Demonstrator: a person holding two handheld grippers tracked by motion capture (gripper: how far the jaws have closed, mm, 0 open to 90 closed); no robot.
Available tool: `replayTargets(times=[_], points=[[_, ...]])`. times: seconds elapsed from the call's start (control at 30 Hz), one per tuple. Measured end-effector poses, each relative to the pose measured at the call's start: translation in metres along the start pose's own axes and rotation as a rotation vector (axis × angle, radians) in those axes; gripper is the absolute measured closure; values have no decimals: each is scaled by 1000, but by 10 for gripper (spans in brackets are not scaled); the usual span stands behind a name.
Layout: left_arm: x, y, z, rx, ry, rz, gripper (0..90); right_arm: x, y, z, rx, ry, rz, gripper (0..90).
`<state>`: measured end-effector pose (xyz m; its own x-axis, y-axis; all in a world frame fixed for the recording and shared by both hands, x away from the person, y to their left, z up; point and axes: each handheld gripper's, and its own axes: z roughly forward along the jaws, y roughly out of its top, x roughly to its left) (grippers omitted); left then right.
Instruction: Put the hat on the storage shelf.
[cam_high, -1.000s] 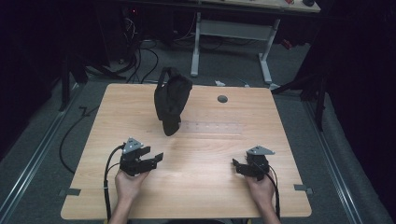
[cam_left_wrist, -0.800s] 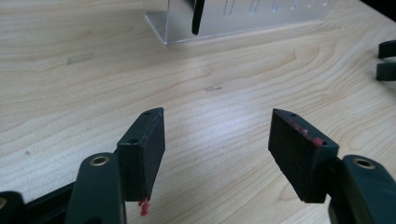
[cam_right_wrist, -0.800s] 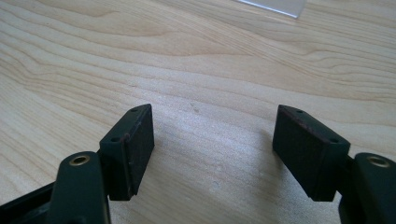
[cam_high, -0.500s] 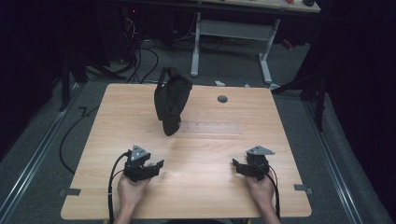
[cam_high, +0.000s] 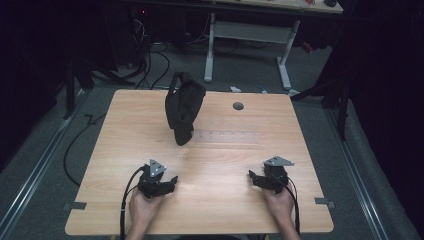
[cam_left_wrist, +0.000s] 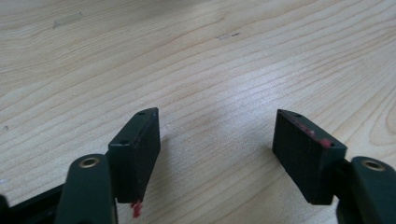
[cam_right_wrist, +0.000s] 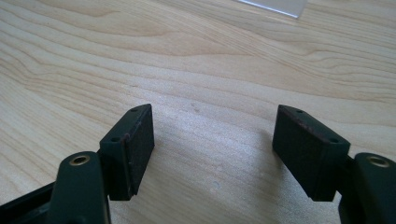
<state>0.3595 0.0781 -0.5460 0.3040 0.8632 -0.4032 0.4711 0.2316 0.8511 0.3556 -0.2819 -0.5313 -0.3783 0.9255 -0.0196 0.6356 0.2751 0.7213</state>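
The black bag (cam_high: 183, 106) is found on the far half of the wooden table (cam_high: 300, 150), a little left of the middle, slumped in a heap with its carrying loop raised at the far end. Its long axis is seen running near-to-far, tilted slightly so that the narrow near end points toward the person. Just right of that near end, a clear plastic strip (cam_high: 227, 136) is laid flat across the table.

The left gripper (cam_high: 167, 184) is held low at the near edge, left of centre, and the bag is placed almost straight ahead of it, well apart, toward the far side. The right gripper (cam_high: 256, 180) is held at the near right, so the bag lies far and well to the left of it. The left hand is therefore judged the nearer one, and a forward reach along the bag's long axis is what the coming move would call for.

In the left gripper view the jaws are seen spread wide with nothing but bare wood grain between them, and they have just been opening further. In the right gripper view the jaws are likewise parted wide over bare table, and nothing is held by either
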Motion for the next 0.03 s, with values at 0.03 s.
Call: replayTargets(times=[0.03], points=[[0, 0, 0, 2, 0, 1, 299, 0, 0, 0, 0, 0, 0, 296]])
